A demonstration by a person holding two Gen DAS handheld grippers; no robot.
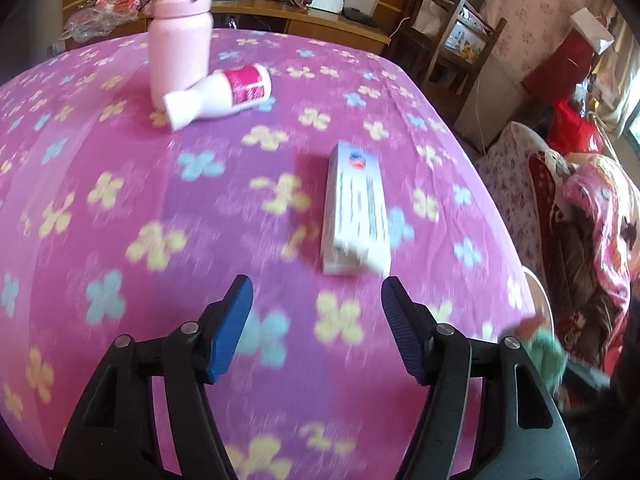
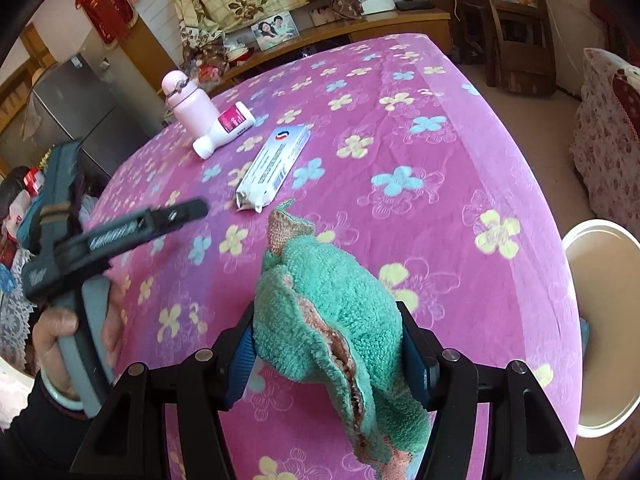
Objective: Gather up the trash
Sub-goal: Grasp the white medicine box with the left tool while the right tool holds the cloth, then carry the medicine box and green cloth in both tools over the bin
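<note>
Beyond left gripper (image 1: 318,308): box (image 1: 356,212) lengthwise (away).

The left gripper (image 1: 317,304) is showing black plastic arms with triangular cut-outs, round silver pivot pins, and blue ribbed pads lining its jaws. The right gripper (image 2: 327,354) is wearing the same black frame, silver pins and blue ribbed pads. In the right wrist view, the left hand (image 2: 66,344) is wrapping a grey handle under a teal body with pale lettering, and the person is wearing a dark sleeve (image 2: 28,436) and a pale green bangle (image 2: 60,394).
</note>
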